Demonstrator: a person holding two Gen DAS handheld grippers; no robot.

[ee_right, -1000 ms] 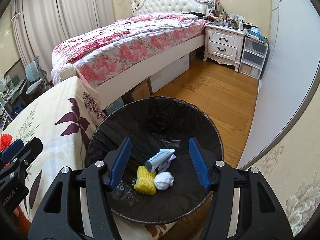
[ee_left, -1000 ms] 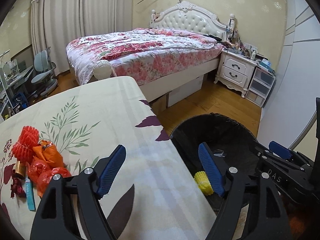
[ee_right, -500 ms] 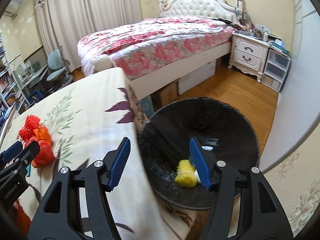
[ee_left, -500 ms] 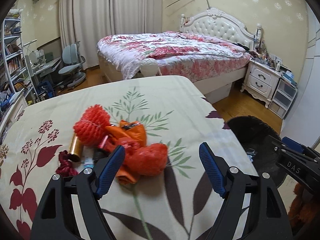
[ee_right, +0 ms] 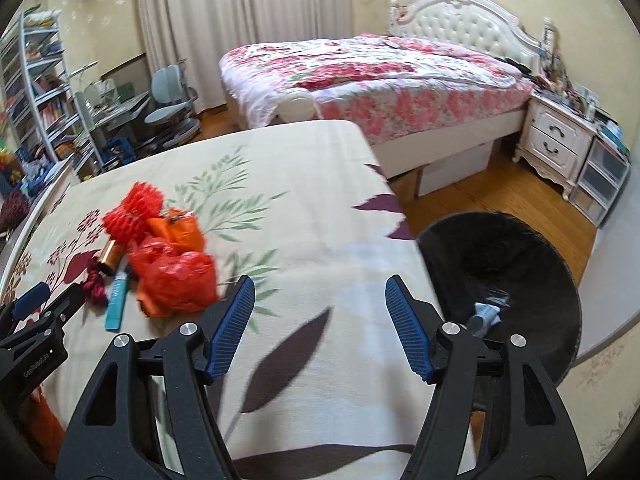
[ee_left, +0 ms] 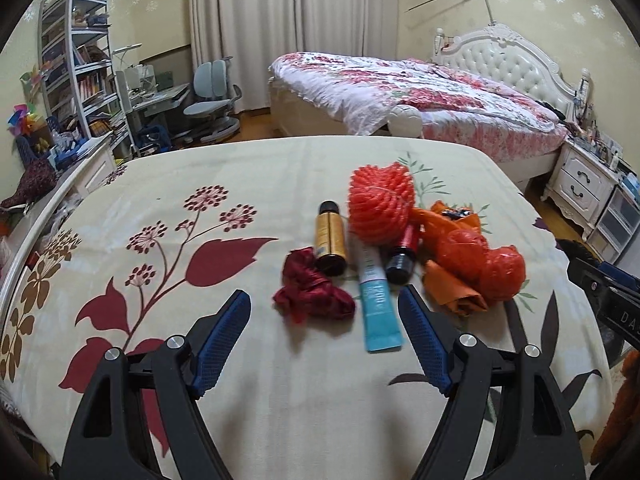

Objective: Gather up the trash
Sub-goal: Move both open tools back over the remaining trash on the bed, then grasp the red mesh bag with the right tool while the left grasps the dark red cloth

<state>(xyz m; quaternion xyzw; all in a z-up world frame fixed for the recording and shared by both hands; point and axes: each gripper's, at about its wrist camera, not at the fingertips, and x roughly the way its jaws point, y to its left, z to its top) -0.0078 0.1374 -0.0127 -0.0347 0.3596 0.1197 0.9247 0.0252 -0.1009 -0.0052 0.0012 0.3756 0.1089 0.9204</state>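
A heap of trash lies on the floral tablecloth: a dark red crumpled cloth, a teal and white tube, a gold bottle, a dark bottle with a red body, a red honeycomb ball and orange-red plastic bags. My left gripper hovers open just short of the cloth and tube, nothing between its fingers. My right gripper hangs over bare cloth, jaws opening and empty, between the red bags and the black-lined bin, which holds a tube.
The table's right edge drops to a wooden floor where the bin stands. A flowered bed and a white nightstand are behind. A desk, grey chair and bookshelf fill the far left.
Both grippers have swung left, away from the bin and over the table. The trash heap now sits in front of the left gripper. The right jaws stand slightly wider.
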